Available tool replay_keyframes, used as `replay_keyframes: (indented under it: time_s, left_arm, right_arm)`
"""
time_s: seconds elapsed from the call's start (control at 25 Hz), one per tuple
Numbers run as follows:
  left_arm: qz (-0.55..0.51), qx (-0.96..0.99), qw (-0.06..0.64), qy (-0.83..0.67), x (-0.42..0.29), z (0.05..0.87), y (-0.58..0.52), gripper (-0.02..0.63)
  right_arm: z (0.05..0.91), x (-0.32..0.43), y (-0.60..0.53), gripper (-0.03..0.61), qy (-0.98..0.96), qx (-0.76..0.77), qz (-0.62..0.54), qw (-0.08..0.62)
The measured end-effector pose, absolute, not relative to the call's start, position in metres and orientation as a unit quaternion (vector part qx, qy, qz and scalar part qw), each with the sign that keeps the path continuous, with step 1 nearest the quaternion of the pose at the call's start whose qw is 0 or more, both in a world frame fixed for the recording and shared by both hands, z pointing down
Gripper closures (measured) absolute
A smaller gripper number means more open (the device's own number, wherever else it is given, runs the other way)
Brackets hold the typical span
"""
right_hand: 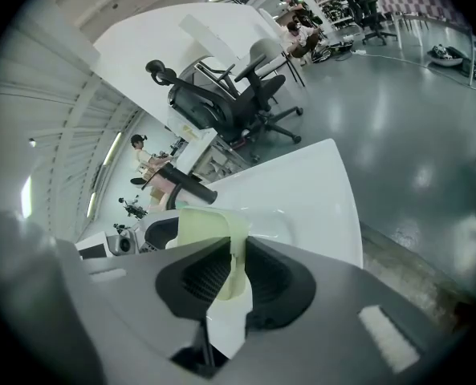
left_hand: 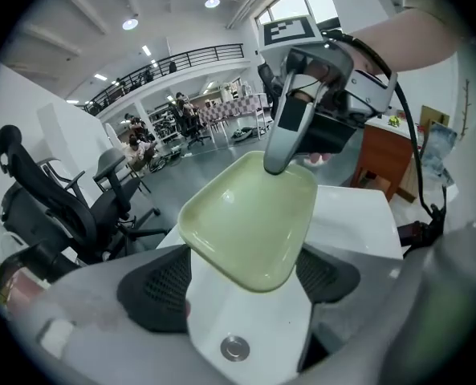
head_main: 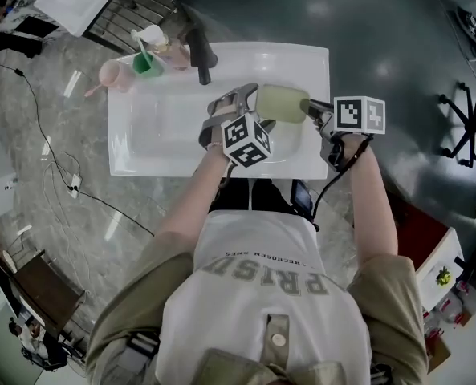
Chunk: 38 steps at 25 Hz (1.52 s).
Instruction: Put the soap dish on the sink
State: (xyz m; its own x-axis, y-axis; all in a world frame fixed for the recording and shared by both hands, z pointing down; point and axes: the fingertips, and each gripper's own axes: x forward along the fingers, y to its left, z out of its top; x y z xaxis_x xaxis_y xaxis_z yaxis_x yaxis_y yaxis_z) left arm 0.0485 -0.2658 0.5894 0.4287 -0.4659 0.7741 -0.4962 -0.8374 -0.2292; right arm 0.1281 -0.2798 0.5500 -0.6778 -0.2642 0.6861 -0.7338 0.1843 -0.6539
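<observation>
Soap dish (head_main: 279, 103) hangs above the sink (head_main: 314, 62), right gripper (head_main: 307, 107) clamped on its rim (left gripper (head_main: 238, 96) jaws wide, gripping nothing); placement outstanding.

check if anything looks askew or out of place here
The pale green soap dish hangs tilted above the white sink, pinched by one rim in the right hand-held gripper; nothing looks spilled.
</observation>
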Motion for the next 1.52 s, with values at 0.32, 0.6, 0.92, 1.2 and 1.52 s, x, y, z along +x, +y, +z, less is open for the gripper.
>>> replay_keyframes:
  time_s: [0.32, 0.6, 0.92, 1.2, 1.52]
  left_arm:
    - [0.481, 0.831, 0.074, -0.271, 0.049, 0.612, -0.297, 0.189]
    - [0.511, 0.806, 0.134, -0.269, 0.050, 0.637, -0.315, 0.190]
    - [0.541, 0.784, 0.142, -0.270, 0.053, 0.653, -0.346, 0.189]
    - [0.572, 0.763, 0.132, -0.272, 0.044, 0.671, -0.359, 0.190]
    - [0.578, 0.753, 0.134, -0.284, 0.037, 0.681, -0.367, 0.189]
  right_arm:
    - [0.565, 0.127, -0.316, 0.522, -0.731, 0.340, 0.540, 0.240]
    - [0.582, 0.129, -0.340, 0.522, -0.725, 0.336, 0.541, 0.263]
    - [0.598, 0.133, -0.369, 0.522, -0.714, 0.336, 0.554, 0.263]
    - [0.615, 0.127, -0.382, 0.522, -0.701, 0.339, 0.564, 0.275]
    - [0.626, 0.122, -0.390, 0.522, -0.692, 0.340, 0.573, 0.279]
